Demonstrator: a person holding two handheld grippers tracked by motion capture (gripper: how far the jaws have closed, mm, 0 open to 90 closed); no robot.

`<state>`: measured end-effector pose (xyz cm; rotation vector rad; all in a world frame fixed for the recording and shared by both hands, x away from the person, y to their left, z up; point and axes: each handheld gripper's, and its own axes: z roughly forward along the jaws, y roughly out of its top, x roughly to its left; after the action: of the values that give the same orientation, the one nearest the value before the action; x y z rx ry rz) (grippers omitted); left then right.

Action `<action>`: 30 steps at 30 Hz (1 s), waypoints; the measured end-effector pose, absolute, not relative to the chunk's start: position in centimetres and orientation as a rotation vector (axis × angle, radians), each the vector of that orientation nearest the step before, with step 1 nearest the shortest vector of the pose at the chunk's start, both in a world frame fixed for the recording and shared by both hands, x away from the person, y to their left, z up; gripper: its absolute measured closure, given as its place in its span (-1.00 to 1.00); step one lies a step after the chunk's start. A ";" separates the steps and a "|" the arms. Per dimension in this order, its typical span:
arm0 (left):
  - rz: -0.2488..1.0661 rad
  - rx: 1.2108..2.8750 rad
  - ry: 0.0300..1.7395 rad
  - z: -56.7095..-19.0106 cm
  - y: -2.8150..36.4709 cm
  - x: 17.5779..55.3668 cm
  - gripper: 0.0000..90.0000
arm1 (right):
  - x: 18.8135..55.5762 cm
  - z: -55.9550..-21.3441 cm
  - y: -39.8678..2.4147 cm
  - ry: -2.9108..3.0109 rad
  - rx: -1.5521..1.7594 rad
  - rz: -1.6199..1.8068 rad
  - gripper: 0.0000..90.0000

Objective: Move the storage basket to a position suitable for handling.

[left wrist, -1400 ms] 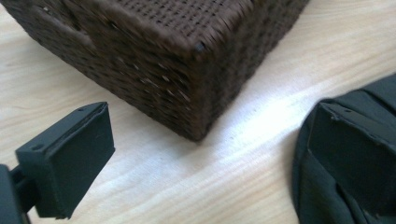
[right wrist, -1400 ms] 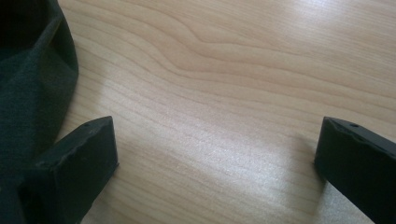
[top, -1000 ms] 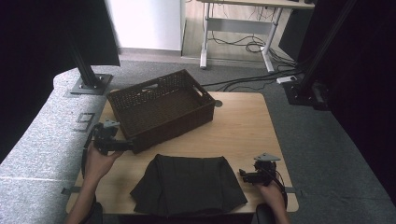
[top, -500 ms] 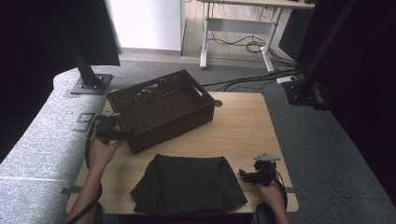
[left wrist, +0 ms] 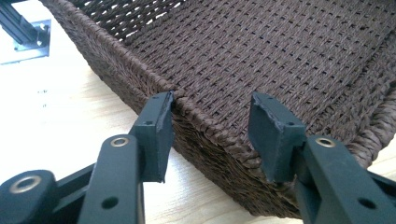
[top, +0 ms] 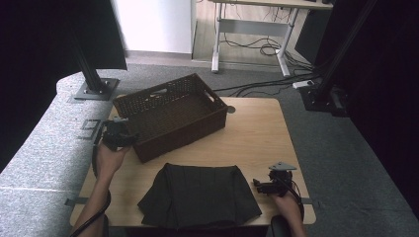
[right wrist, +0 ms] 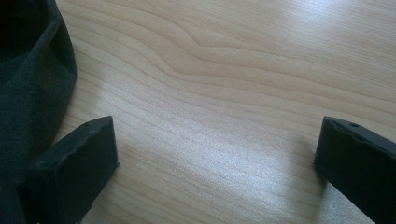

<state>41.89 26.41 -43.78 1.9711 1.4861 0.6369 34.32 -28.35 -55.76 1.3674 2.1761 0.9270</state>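
A dark brown woven basket stands empty on the far left half of the wooden table. My left gripper is at its near left corner. In the left gripper view its jaws straddle the basket's rim: the left pad touches the outside of the wall and the right pad hangs inside, slightly off the weave. My left gripper has just been closing on that wall. A black folded garment lies at the front middle. My right gripper rests open on the wood right of the garment.
Bare wood lies between the basket and the garment and over the table's right half. A grey padded surface borders the table on the left. Black stand feet and cables sit on the floor behind.
My left hand has moved forward and right to the basket's corner, and its jaws have narrowed around the wall. The right hand, garment and basket have kept still.
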 end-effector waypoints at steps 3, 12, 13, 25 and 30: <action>0.625 1.970 1.493 -43.7 26.5 41.9 0.15 | 34.3 -55.8 -28.4 2.176 1.367 0.927 -1.00; 0.590 1.960 1.474 -43.7 27.0 42.1 0.20 | 34.3 -55.8 -28.4 2.176 1.368 0.927 -1.00; 0.589 1.965 1.468 -43.7 27.0 42.1 0.20 | 34.3 -55.8 -28.4 2.176 1.367 0.927 -1.00; 0.577 1.971 1.446 -43.7 27.1 42.9 0.27 | 34.4 -55.8 -28.3 2.175 1.369 0.927 -1.00; 0.578 1.975 1.445 -43.7 26.8 43.3 0.32 | 34.4 -55.8 -28.3 2.175 1.368 0.927 -1.00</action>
<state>43.35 26.78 -43.66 1.9753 1.4451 0.5778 34.36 -28.31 -55.76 1.3681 2.1753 0.9270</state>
